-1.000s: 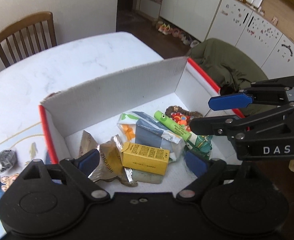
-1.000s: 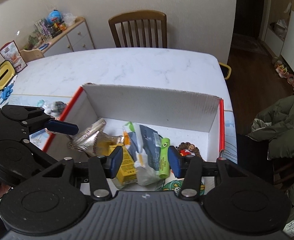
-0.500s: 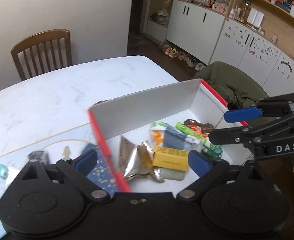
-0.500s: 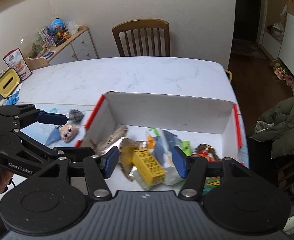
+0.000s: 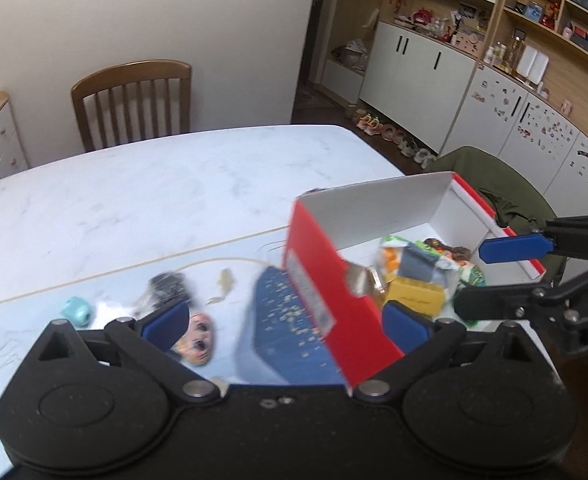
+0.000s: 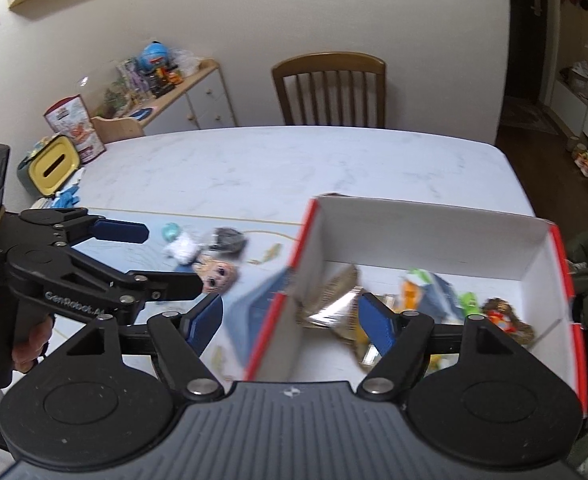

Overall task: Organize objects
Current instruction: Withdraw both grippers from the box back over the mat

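A red and white cardboard box [image 5: 377, 208] [image 6: 433, 236] stands open on the table's right side. Inside lie a yellow carton [image 5: 413, 300], a silver packet [image 6: 333, 300] and a blue-white pouch [image 5: 417, 256]. Left of the box, on a pale blue mat, are a doll head [image 5: 200, 340] [image 6: 218, 276], a teal bead [image 5: 77, 310] [image 6: 170, 231], a dark wrapped lump [image 5: 166, 286] [image 6: 228, 238] and a blue card [image 5: 286, 340] [image 6: 258, 304]. My left gripper [image 5: 286, 324] [image 6: 172, 258] hangs open above the mat beside the box's red wall. My right gripper [image 6: 290, 322] [image 5: 477, 276] is open over the box's left wall, holding nothing.
The white marble table [image 5: 154, 192] stretches away to a wooden chair [image 6: 329, 92]. A green jacket [image 5: 493, 176] hangs just right of the box. A yellow-lidded container [image 6: 52, 166] sits at the table's left edge, with a toy-covered sideboard [image 6: 174, 88] behind it.
Both grippers have swung left and pulled back from the box, so it now sits to the right and the mat with the doll head and bead has come into view. Both stay open.
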Demonstrator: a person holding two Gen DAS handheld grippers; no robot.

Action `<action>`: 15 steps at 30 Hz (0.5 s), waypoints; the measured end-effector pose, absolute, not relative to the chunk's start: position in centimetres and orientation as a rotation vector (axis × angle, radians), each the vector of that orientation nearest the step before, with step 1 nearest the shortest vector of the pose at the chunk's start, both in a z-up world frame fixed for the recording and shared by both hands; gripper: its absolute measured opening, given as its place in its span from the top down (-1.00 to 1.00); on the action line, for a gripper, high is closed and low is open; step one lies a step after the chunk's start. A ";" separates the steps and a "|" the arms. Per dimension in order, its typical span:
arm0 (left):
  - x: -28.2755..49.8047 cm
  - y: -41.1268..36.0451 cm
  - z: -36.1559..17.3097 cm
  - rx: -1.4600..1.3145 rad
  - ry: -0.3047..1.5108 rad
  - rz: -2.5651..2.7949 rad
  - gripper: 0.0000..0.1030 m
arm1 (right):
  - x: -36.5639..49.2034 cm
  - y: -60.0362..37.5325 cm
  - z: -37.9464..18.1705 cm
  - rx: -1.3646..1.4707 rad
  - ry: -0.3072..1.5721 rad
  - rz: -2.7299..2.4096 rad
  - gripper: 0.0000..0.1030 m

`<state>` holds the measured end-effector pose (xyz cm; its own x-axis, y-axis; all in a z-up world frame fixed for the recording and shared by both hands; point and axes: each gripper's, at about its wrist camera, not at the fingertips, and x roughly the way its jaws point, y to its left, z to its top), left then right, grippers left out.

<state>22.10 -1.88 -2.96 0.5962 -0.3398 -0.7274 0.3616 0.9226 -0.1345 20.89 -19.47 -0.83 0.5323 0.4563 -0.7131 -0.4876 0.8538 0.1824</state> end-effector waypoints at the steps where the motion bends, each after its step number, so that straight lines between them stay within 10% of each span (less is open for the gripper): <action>1: 22.1 -1.3 -3.0 0.025 0.837 -0.401 -0.99 | 20.7 -18.8 -0.8 -0.042 0.835 0.570 -0.46; 15: 22.5 6.7 -4.1 0.004 0.761 -0.320 -0.99 | 19.7 -10.6 -2.7 -0.051 0.845 0.584 -0.62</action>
